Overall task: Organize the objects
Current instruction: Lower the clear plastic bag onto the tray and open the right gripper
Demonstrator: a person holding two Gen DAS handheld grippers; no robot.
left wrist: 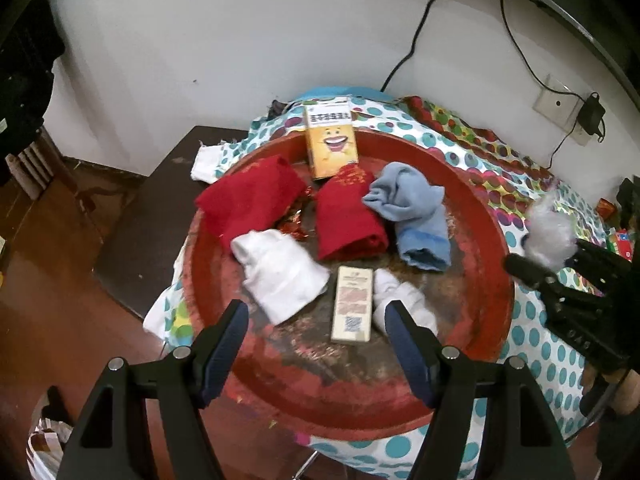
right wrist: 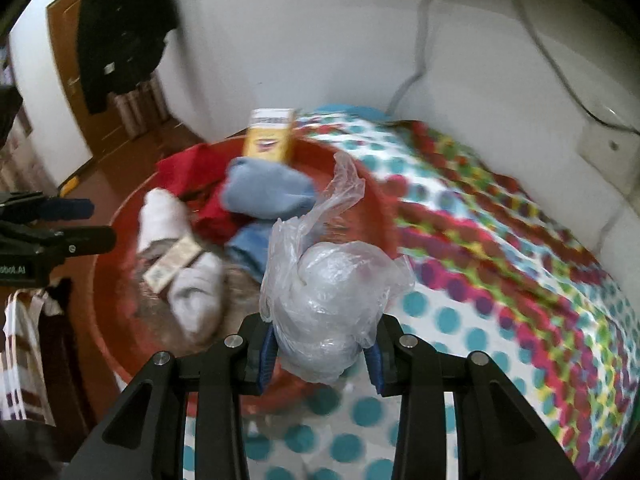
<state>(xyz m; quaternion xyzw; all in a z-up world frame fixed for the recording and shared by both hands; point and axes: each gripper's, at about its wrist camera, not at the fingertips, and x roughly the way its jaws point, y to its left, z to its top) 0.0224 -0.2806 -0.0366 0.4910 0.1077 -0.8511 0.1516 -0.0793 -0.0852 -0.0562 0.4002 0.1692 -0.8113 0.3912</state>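
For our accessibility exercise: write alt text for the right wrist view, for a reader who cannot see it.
The right tongs grip a crumpled clear plastic bag above a polka-dot cloth. Behind it, a round red tray holds white, red and blue socks and two small boxes. The picture is motion-blurred.

Red round tray (left wrist: pixel 486 280) lies on the dotted cloth (left wrist: pixel 532 344). At its far rim stands a yellow box (left wrist: pixel 331 142). Toward its middle lie two red socks (left wrist: pixel 248 200), a blue sock (left wrist: pixel 416 216) and white socks (left wrist: pixel 280 272). A beige box (left wrist: pixel 353 304) lies flat near the tray's near side. The left gripper (left wrist: pixel 316 320) hangs above the near rim, jaws wide, nothing between them.
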